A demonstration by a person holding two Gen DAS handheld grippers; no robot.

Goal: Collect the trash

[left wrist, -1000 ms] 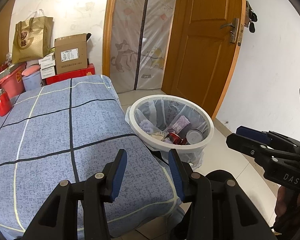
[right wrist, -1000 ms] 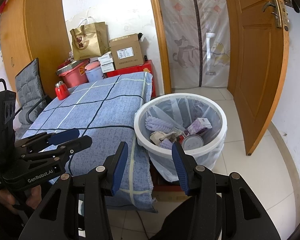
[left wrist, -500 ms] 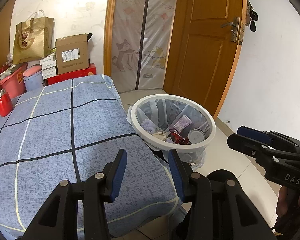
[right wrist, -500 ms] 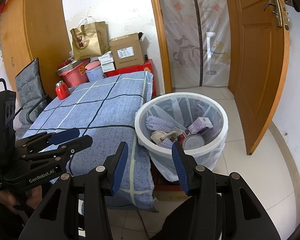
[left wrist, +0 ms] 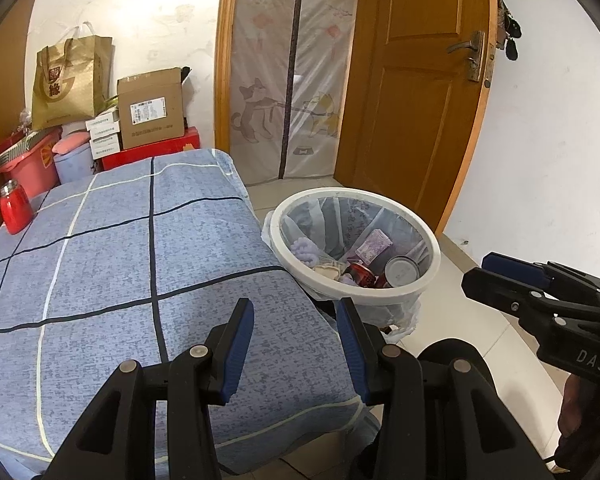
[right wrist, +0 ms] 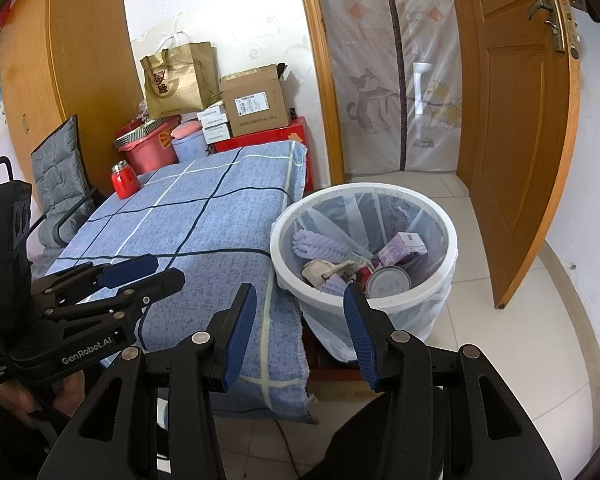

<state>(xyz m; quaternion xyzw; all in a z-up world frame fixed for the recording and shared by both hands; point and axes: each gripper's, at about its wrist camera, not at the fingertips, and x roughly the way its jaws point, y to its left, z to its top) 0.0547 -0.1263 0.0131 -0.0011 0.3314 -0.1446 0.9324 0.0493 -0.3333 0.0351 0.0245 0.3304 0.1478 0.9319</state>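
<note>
A white trash bin lined with a thin clear bag is seen on the tiled floor, just beside the right edge of a desk covered with a blue checked cloth. Inside the bin several pieces of trash are collected: a lilac ribbed item at the left, a small purple carton toward the far right, a round tin lid at the near side, a crumpled beige piece and, in the left wrist view, a red can. The left hand-held gripper is held over the near end of the desk with its blue-padded jaws parted and nothing between them. The right hand-held gripper is held to its right, near the bin, with jaws likewise parted and nothing gripped. Each gripper is also caught from the side in the other's camera, the left one at the left and the right one at the right. A red jar with a metal lid is stood at the far left corner of the desk. Beyond the desk, against the wall, a cardboard box, a gold paper bag and a red tub are stacked. A grey cushioned chair is placed at the left of the desk, and a wooden door is stood open at the right.
</note>
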